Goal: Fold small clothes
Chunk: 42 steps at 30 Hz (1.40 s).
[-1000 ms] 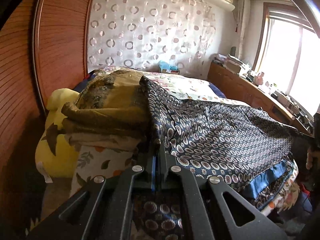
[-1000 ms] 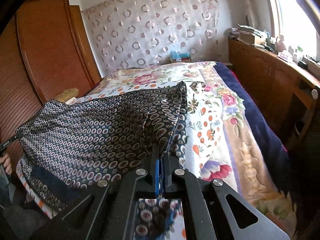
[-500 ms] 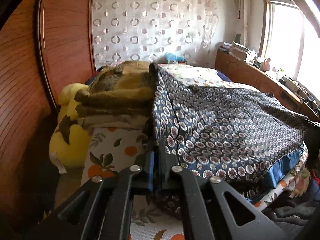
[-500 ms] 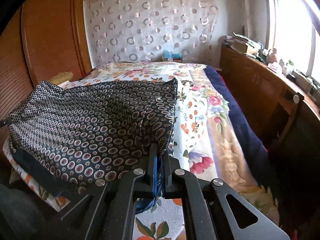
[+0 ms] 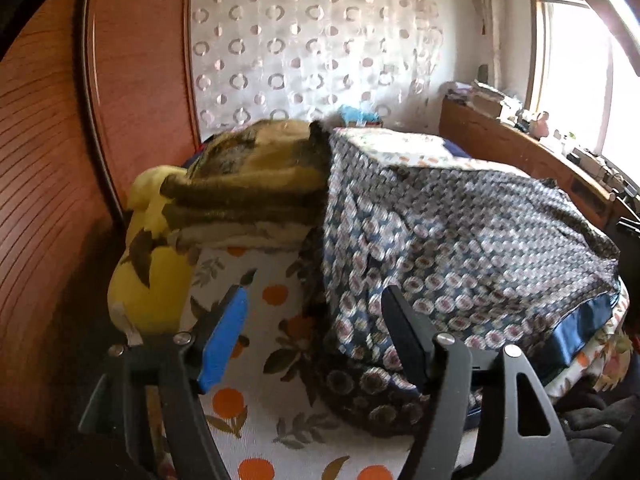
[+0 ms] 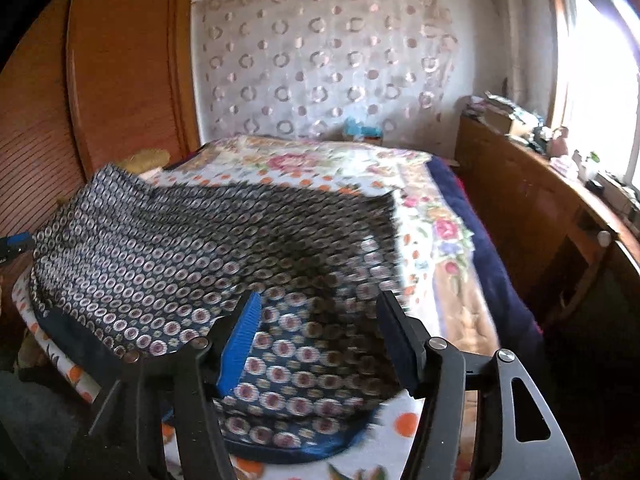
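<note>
A dark blue garment with a pattern of small rings (image 5: 440,248) lies spread on the bed; it also shows in the right wrist view (image 6: 192,256). My left gripper (image 5: 316,320) is open, its jaws wide apart, at the garment's near left corner. My right gripper (image 6: 320,320) is open too, just above the garment's near right corner. Neither gripper holds cloth. The garment's far edge rests against a stack of folded blankets (image 5: 248,192).
The bed has a floral sheet (image 6: 424,216) with orange prints (image 5: 276,292). A yellow plush toy (image 5: 148,272) lies at the left by the wooden wardrobe (image 5: 52,160). A wooden cabinet (image 6: 536,200) with clutter runs along the right under the window.
Both grippers were shut on the garment's corners and lowered it onto the bed. Now both have opened and let go, and the cloth lies on the sheet.
</note>
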Available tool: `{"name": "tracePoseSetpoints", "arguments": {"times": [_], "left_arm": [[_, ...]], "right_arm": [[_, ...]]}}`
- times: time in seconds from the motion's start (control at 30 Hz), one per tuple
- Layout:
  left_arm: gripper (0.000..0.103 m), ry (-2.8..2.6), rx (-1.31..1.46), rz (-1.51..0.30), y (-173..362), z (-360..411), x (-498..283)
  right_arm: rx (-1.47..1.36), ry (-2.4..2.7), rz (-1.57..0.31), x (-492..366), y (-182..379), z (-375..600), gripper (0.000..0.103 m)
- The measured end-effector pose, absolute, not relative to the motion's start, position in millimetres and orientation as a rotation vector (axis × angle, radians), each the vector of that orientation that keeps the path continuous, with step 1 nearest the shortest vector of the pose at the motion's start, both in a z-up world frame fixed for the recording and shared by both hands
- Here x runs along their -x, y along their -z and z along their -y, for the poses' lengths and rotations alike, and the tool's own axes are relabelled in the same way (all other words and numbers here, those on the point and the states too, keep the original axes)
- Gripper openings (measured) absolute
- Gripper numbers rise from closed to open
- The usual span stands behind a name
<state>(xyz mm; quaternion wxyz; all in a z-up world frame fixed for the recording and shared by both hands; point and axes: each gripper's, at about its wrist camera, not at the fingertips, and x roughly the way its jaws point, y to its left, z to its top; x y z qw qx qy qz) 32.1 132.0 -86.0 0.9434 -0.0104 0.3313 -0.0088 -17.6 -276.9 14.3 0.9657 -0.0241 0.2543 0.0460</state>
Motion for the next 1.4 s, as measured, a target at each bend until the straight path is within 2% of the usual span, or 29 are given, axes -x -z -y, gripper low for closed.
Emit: {"name": "tracePoseSetpoints", "arguments": {"times": [0.27, 0.53, 0.83, 0.87, 1.03, 1.2, 1.4], "left_arm": [[0.07, 0.026, 0.026, -0.754, 113.7, -130.6, -27.0], [0.07, 0.034, 0.034, -0.763, 116.9, -128.5, -27.4], [0.07, 0.062, 0.06, -0.775, 121.5, -125.5, -29.4], [0.069, 0.06, 0.062, -0.771, 121.6, -125.1, -29.3], [0.06, 0.061, 0.084, -0.763, 121.1, -128.0, -29.8], [0.045, 0.08, 0.116, -0.762, 120.4, -131.1, -30.1], [0.035, 0.089, 0.11, -0.765, 120.4, -126.2, -31.1]], "right_arm": [[0.089, -0.216, -0.64, -43.1, 23.1, 226.9, 0.062], [0.131, -0.25, -0.687, -70.7, 41.1, 204.6, 0.062], [0.143, -0.243, -0.666, -67.7, 51.5, 198.1, 0.075], [0.138, -0.244, -0.672, -68.5, 53.1, 198.2, 0.08], [0.13, -0.234, -0.697, -65.6, 47.8, 199.2, 0.088], [0.116, -0.208, -0.718, -65.9, 44.2, 200.0, 0.091], [0.116, -0.2, -0.697, -55.2, 46.2, 198.3, 0.095]]}}
